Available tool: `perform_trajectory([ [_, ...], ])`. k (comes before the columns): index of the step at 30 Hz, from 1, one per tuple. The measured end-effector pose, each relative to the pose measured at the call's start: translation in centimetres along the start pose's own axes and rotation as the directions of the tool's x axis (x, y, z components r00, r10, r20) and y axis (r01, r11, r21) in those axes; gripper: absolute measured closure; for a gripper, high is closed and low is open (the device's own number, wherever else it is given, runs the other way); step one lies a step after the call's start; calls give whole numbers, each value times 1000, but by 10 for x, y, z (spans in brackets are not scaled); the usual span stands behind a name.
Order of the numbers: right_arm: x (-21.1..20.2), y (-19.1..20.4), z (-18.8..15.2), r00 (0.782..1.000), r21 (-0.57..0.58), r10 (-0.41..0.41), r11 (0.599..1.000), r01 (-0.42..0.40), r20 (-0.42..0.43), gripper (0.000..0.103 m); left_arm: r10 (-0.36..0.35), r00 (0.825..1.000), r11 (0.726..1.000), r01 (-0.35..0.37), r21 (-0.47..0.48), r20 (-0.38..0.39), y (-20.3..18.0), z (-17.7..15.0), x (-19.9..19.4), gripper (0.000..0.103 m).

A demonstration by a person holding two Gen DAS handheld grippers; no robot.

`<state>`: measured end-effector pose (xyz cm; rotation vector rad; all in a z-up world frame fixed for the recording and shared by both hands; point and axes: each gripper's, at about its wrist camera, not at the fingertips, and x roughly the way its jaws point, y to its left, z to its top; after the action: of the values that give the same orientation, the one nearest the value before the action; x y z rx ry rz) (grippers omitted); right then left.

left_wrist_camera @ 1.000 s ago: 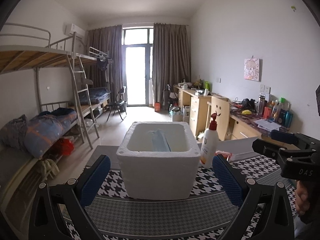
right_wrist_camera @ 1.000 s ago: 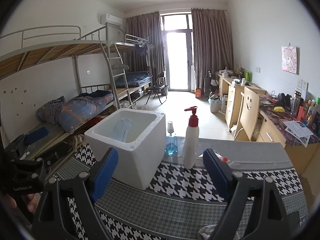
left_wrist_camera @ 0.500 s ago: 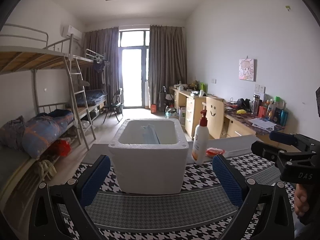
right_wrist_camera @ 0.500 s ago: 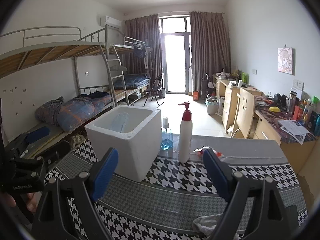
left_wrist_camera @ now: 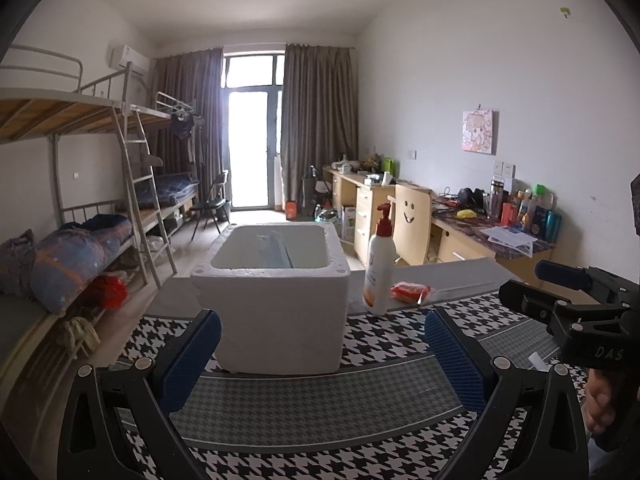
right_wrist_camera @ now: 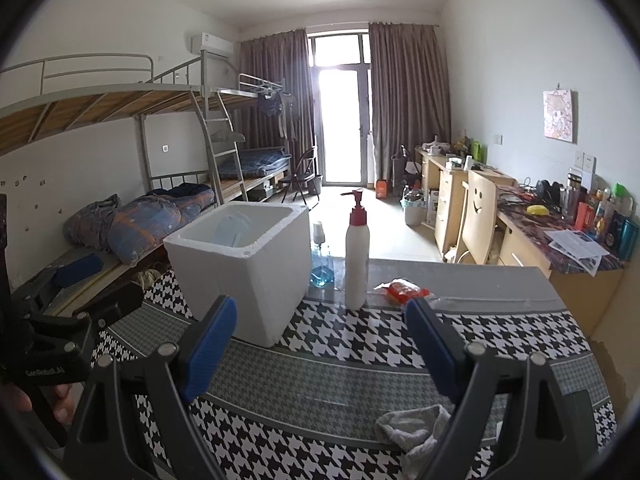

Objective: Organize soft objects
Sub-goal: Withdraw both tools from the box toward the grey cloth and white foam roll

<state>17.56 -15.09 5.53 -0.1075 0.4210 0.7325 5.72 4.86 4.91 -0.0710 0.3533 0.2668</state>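
While both grippers hovered w/ fingers spread wide & nothing between them, left gripper (left_wrist_camera: pixel 320 352) & right gripper (right_wrist_camera: pixel 320 344), the table (right_wrist_camera: pixel 320 392) carried 1 white foam box (right_wrist_camera: pixel 248 264), 1 pump bottle (right_wrist_camera: pixel 357 256), 1 red packet (right_wrist_camera: pixel 404 290) & 1 grey cloth (right_wrist_camera: pixel 416 428), near the right fingers (right_wrist_camera: pixel 430 348).

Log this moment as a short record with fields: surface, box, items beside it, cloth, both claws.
surface: table under a houndstooth mat
box: white foam box, open top, something pale blue inside
beside box: pump bottle, upright; red packet lying flat
cloth: grey cloth on the mat beside the right claw
left claw: open, empty
right claw: open, empty
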Motion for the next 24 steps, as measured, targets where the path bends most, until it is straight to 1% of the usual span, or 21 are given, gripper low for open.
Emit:
perform_trajectory([
  [3, 0, 0, -3, 1000, 0, -13, 1000, 13, -5, 14, -15, 1000, 1000, 15, 2, -3, -4, -3, 0, 1],
  [9, -3, -3, -10, 1000, 17, -13, 1000, 13, -13, 14, -32, 999, 999, 32, 5, -15, -10, -8, 1, 1],
  [15, -10, -4, -17, 999, 25, -35, 999, 35, -7, 14, -55, 998, 998, 55, 30, -11, -20, -12, 0, 1],
  [24, -16, -12, -30, 997, 30, -80, 996, 80, -8, 14, -100, 995, 994, 101, 30, -30, -34, -17, 3, 1],
])
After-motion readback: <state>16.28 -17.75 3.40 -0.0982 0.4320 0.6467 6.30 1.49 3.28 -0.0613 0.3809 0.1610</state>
